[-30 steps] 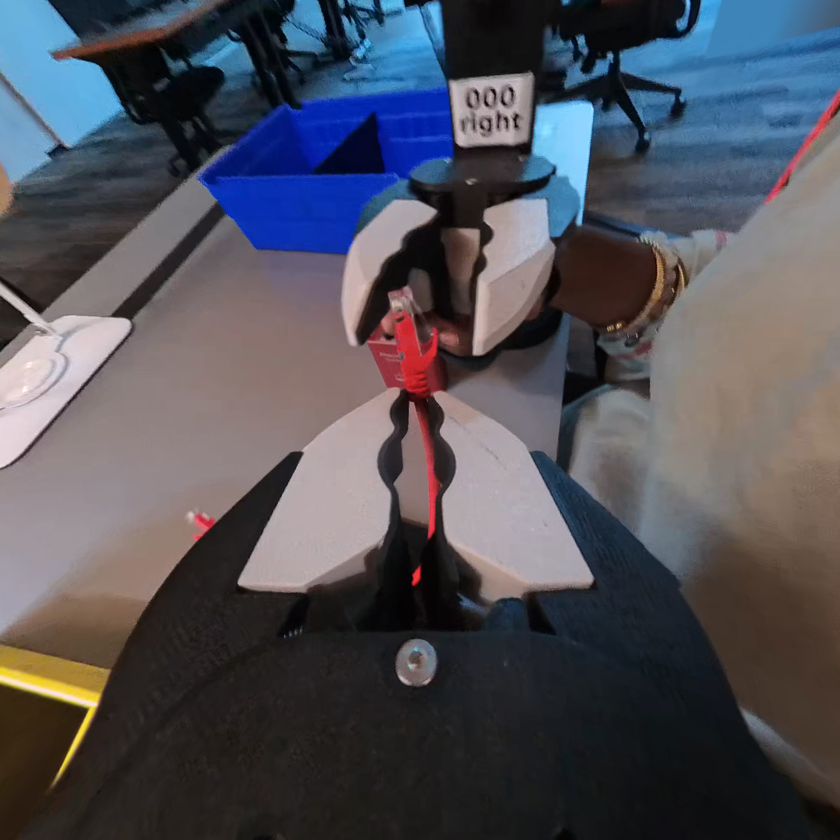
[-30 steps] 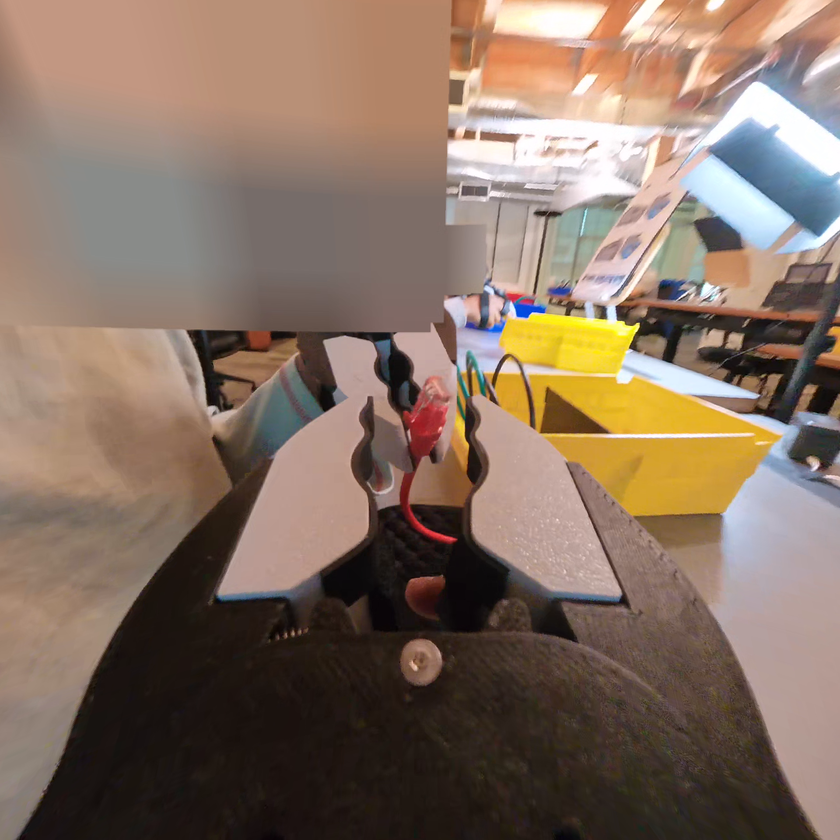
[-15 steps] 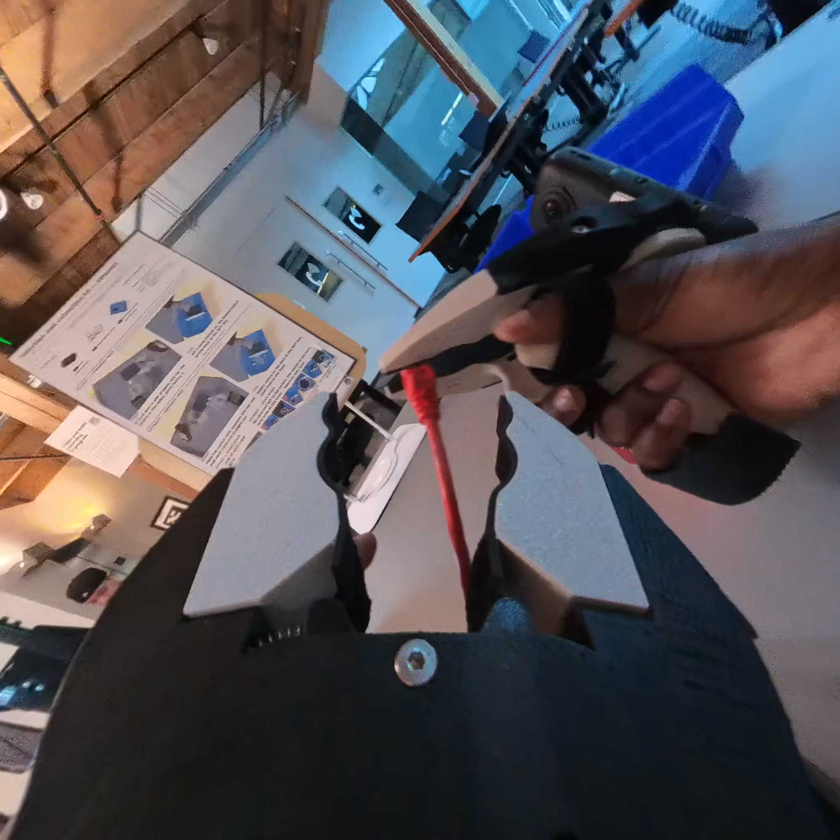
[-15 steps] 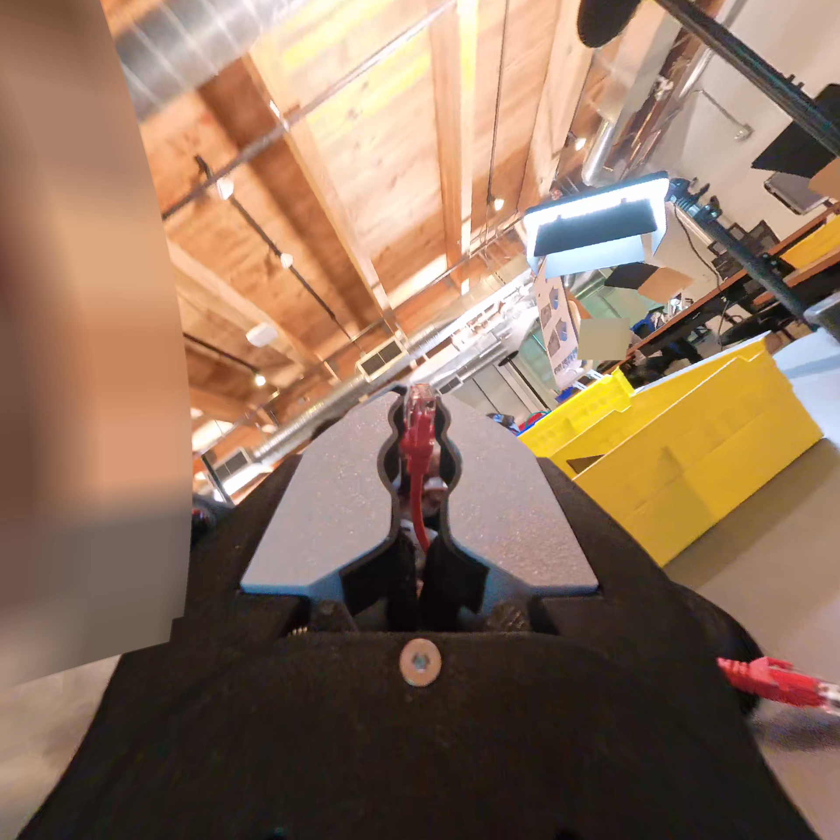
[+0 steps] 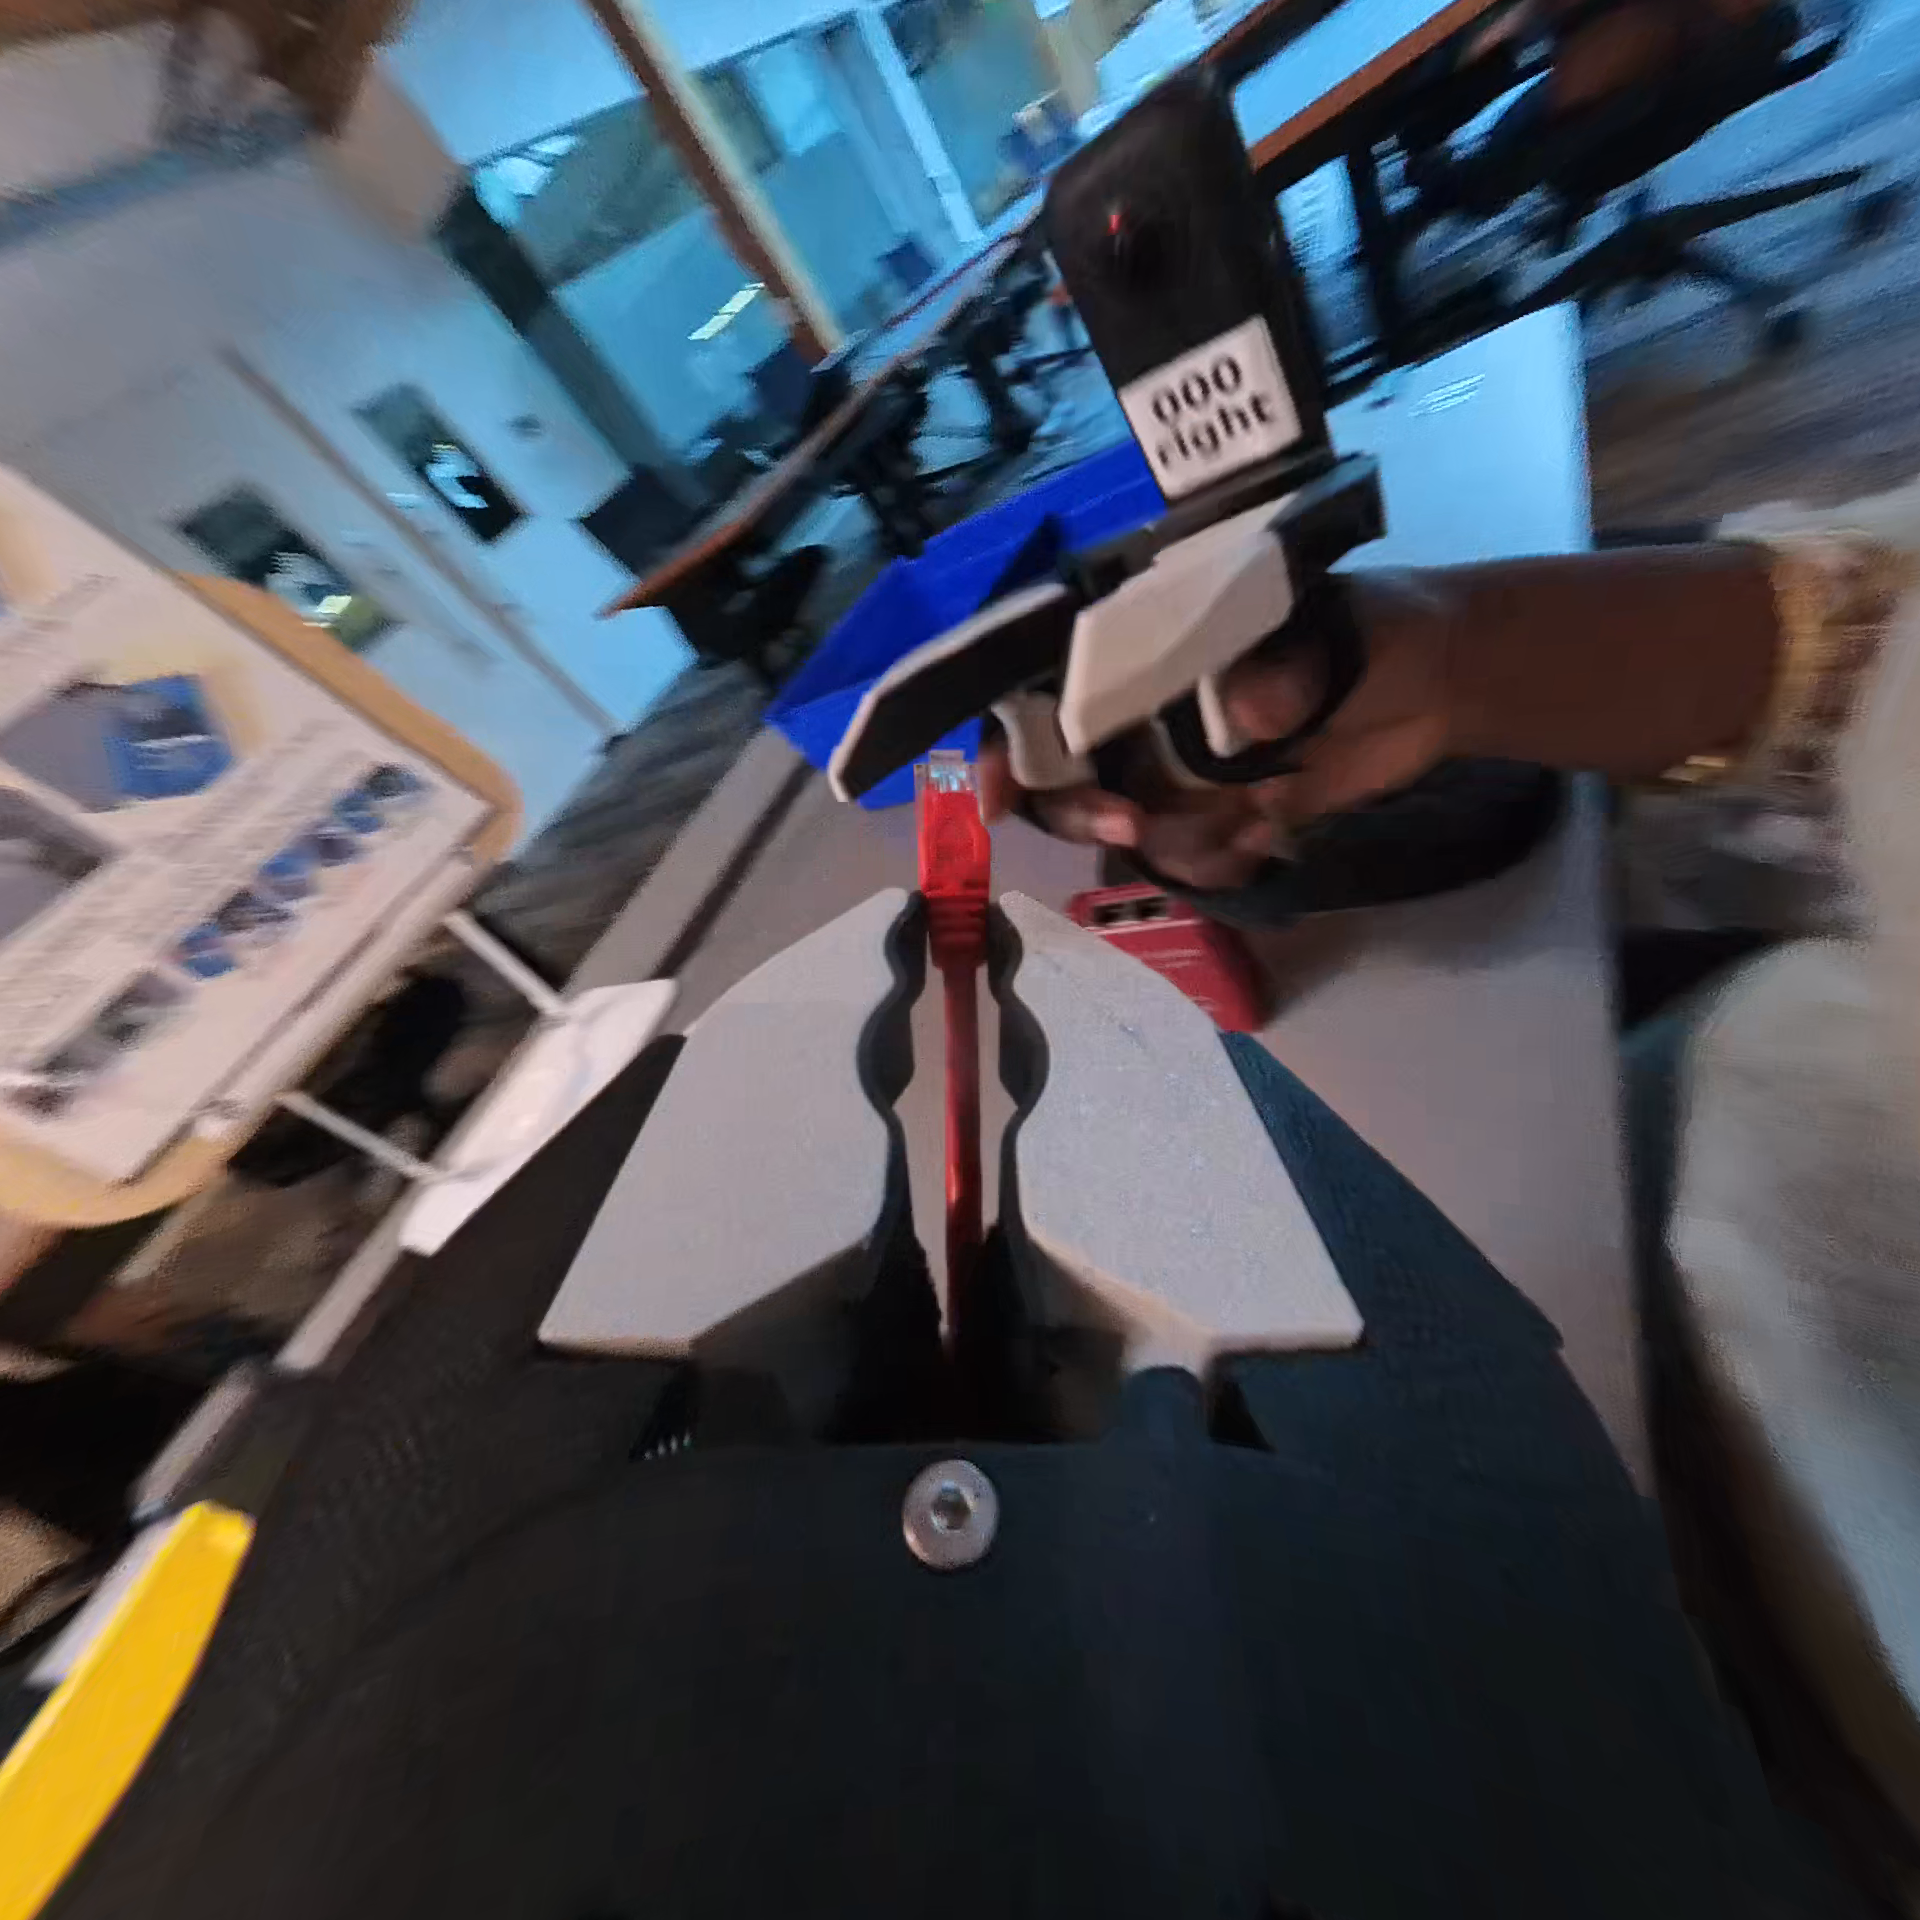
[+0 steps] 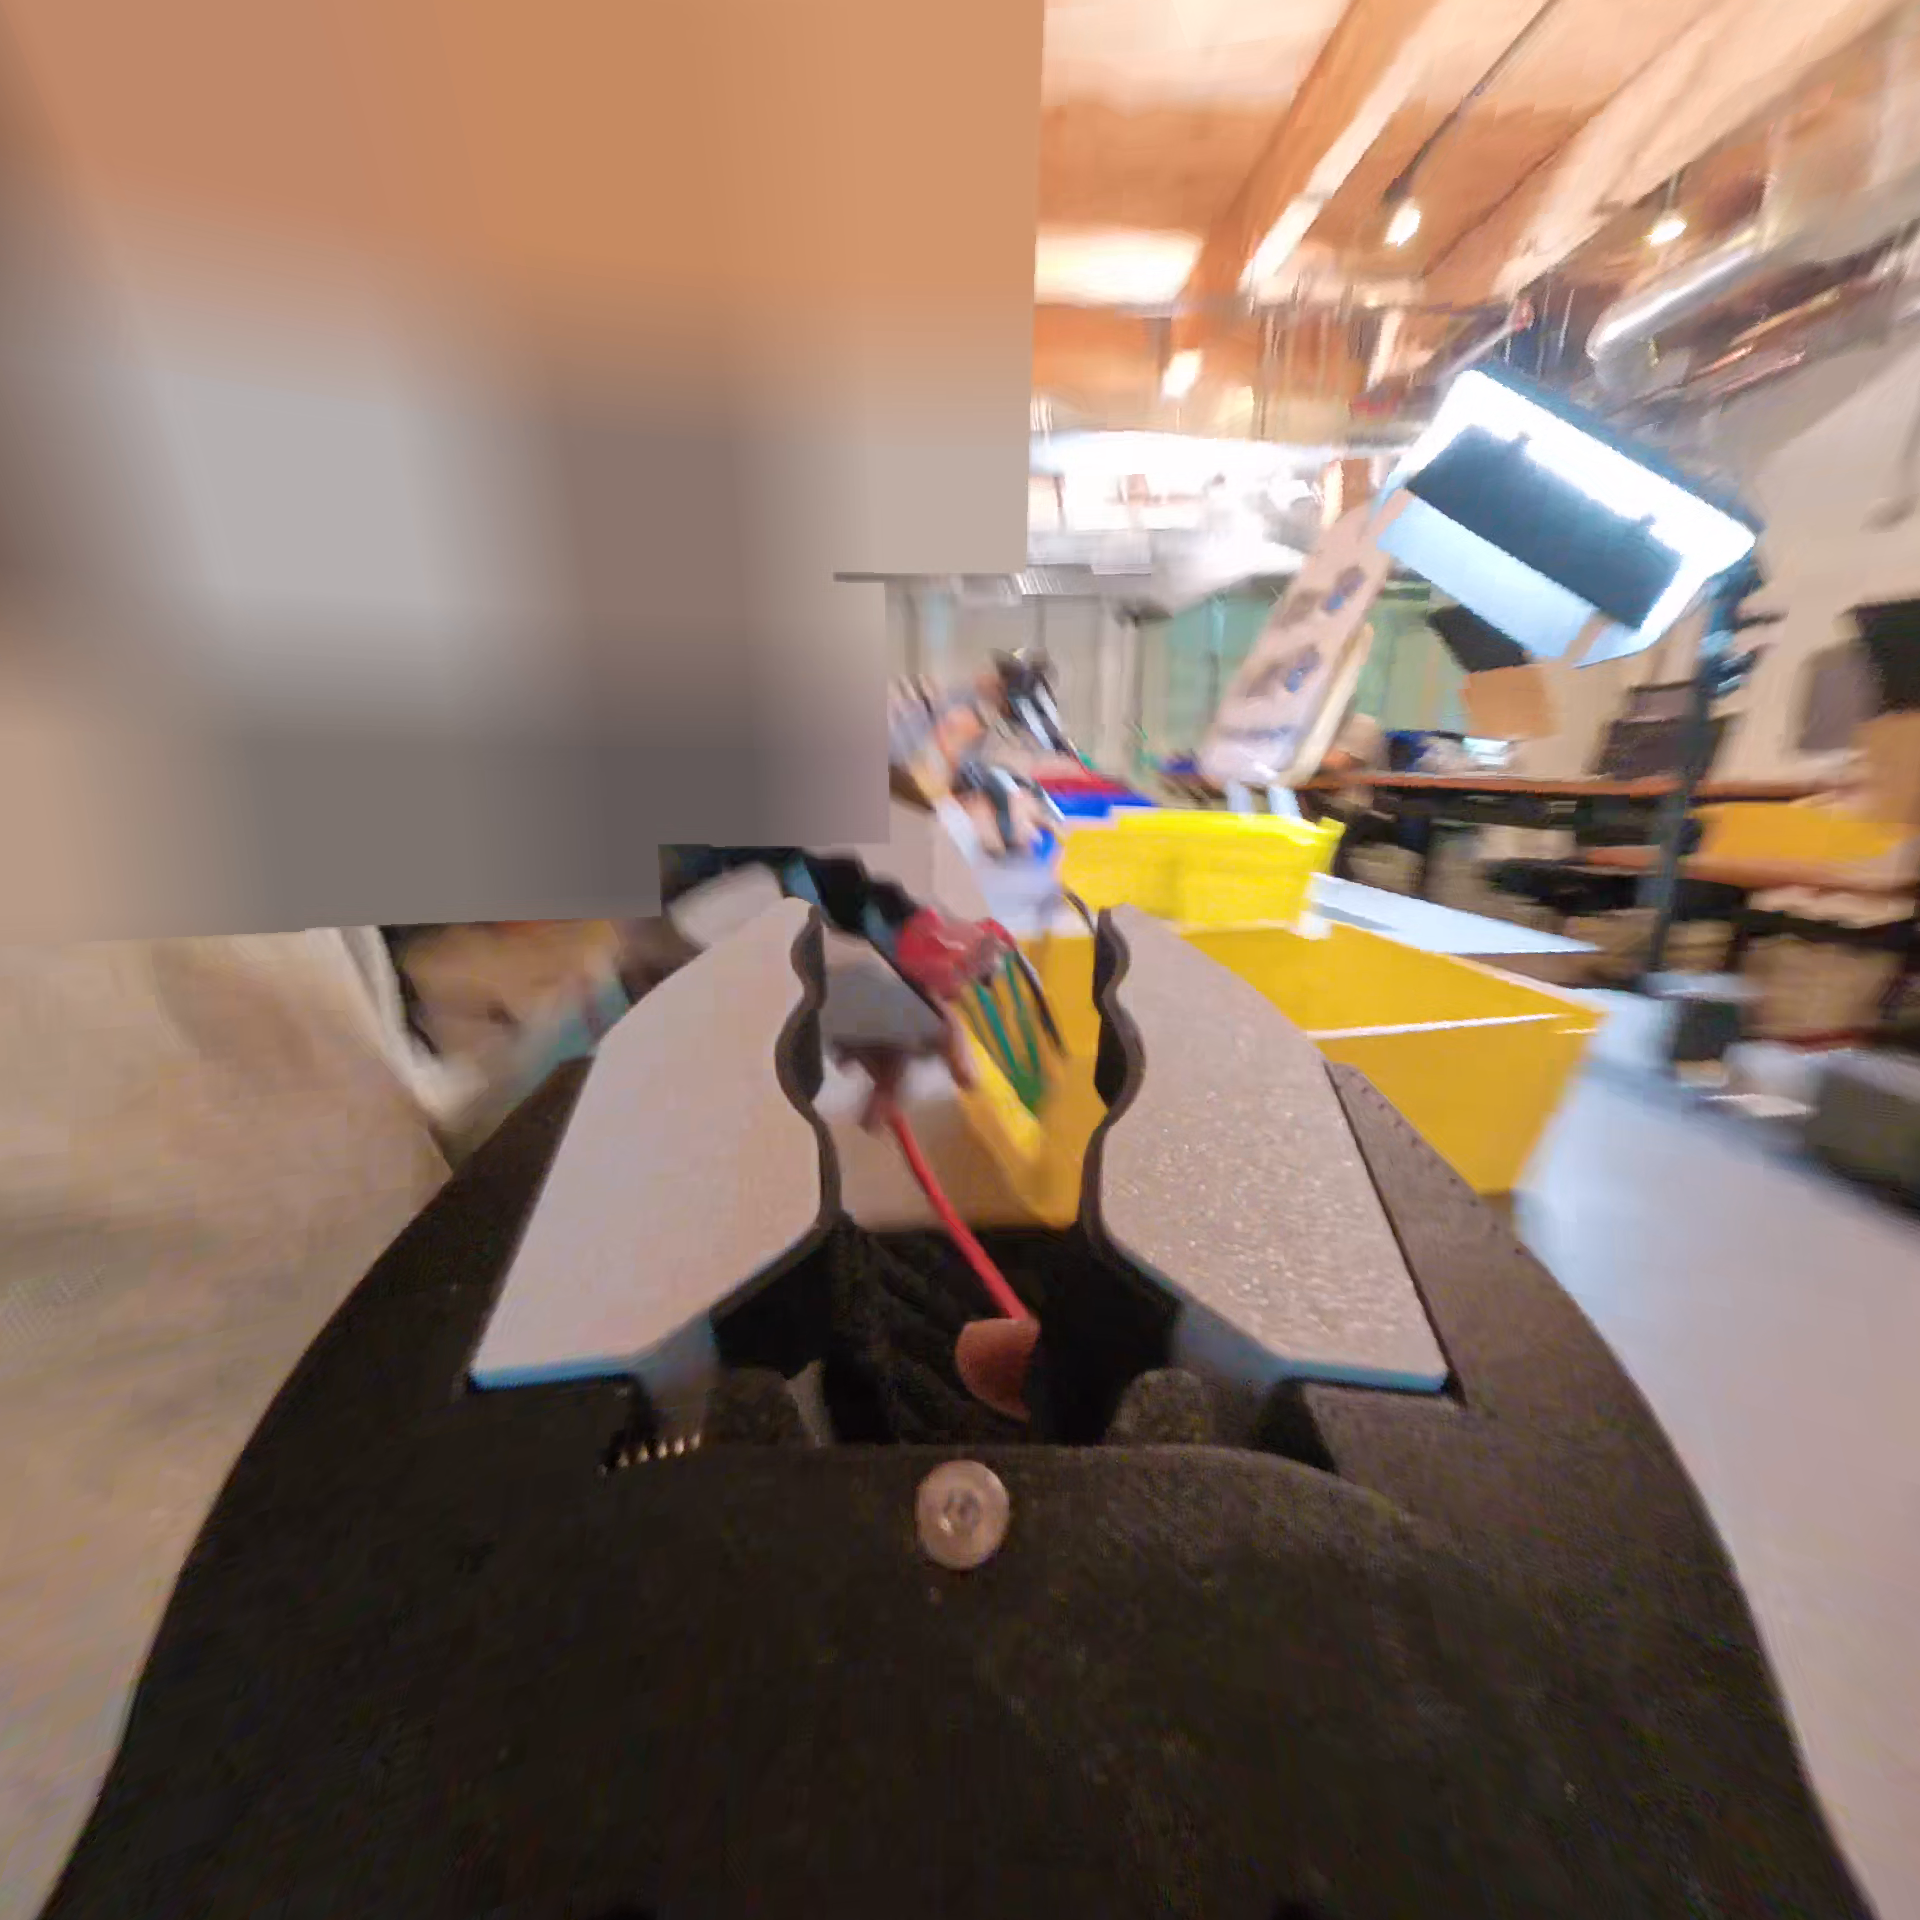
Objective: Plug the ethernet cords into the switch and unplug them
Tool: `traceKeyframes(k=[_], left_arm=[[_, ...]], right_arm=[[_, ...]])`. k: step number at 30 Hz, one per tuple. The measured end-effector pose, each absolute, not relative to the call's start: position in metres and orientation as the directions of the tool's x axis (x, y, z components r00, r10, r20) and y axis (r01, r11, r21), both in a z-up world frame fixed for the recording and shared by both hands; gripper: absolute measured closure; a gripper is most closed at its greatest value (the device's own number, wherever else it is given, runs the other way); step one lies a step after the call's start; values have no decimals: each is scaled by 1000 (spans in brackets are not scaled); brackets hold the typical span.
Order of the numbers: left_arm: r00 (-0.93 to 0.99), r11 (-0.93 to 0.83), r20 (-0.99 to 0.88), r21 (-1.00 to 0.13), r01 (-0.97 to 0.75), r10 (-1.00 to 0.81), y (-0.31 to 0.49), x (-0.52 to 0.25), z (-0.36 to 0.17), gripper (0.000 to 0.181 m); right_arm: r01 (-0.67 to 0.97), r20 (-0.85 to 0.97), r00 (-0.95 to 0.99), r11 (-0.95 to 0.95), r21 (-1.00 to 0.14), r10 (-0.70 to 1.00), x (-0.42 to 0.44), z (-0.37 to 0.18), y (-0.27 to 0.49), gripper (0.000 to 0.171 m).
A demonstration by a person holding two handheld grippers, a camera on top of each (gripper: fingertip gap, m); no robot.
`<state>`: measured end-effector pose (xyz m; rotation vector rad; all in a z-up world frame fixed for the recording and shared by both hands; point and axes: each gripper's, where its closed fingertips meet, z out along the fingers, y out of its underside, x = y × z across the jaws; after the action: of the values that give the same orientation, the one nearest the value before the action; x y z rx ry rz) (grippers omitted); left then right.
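My left gripper (image 5: 951, 904) is shut on a red ethernet cord (image 5: 961, 1091). Its plug (image 5: 948, 831) sticks out past the fingertips, held above the grey table (image 5: 1403, 1039). A red switch (image 5: 1169, 951) lies on the table just right of the fingertips. My right gripper (image 5: 873, 748), held by a hand, hovers just beyond the plug. In the right wrist view my right gripper (image 6: 956, 925) is open and empty. The blurred plug (image 6: 935, 951) and the cord (image 6: 951, 1216) show between its fingers.
A blue bin (image 5: 935, 613) stands at the table's far end. A yellow bin (image 6: 1403, 1018) with green and black cables (image 6: 1003, 1029) stands beside the left gripper. A white stand base (image 5: 540, 1081) lies on the left. A person's pale sleeve (image 5: 1818, 1143) fills the right side.
Half a second ago my right gripper was shut on the red plug and the left was open. Now the left is shut on the cord and the right has opened.
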<state>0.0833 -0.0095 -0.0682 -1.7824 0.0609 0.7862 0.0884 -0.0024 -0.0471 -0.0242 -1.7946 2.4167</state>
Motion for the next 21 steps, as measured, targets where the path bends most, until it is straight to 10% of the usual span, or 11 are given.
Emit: traceKeyframes(k=[5,12,21], left_arm=[[862,-369,-460,-854,-366,211,-16,100,-84,170],[883,-420,-452,-830,-367,124,-8,107,-100,170],[901,-431,-429,-827,-361,70,-8,113,-110,170]], right_arm=[[-529,534,-833,76,-845,143,104,-73,-6,131],[-523,525,-849,52,-851,66,114,-81,-13,158],[-512,513,-858,97,-854,-15,121,-97,-13,148]])
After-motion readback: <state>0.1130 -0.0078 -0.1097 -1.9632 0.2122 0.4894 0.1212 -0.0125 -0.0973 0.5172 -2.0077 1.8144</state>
